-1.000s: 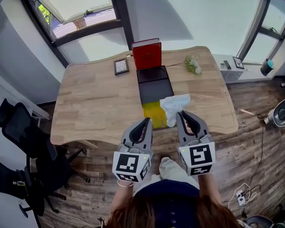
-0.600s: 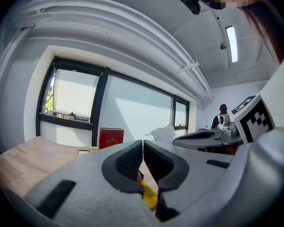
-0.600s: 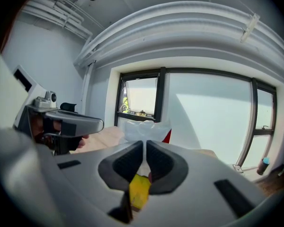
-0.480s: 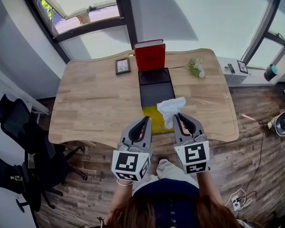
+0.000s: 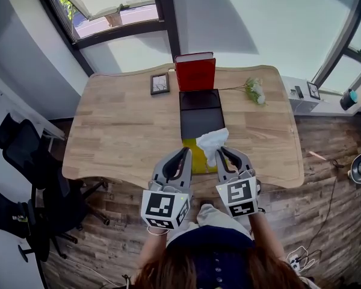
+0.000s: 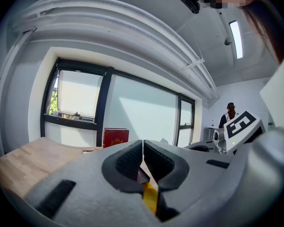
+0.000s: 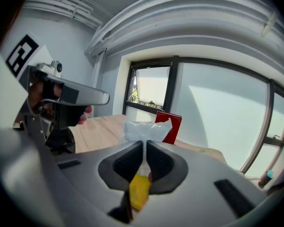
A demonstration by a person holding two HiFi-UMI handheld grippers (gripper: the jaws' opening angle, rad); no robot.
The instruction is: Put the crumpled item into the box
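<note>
The crumpled item (image 5: 213,143) hides part of the box (image 5: 200,120) and its yellow end

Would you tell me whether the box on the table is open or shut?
Open: the box shows its dark inside, and its red lid stands upright behind.

The box (image 5: 196,123) is open upward, its far half free from above. A red lid (image 5: 195,71) stands upright at its far end, barring that side. The crumpled item (image 5: 212,142) hangs over its near end. A frame (image 5: 159,83) lies off its far left corner, and flowers (image 5: 253,91) lie well to its right.

Left claw (image 5: 184,153) jaws together, empty; right claw (image 5: 222,154) jaws pinching crumpled item (image 5: 212,141); both side by side.
</note>
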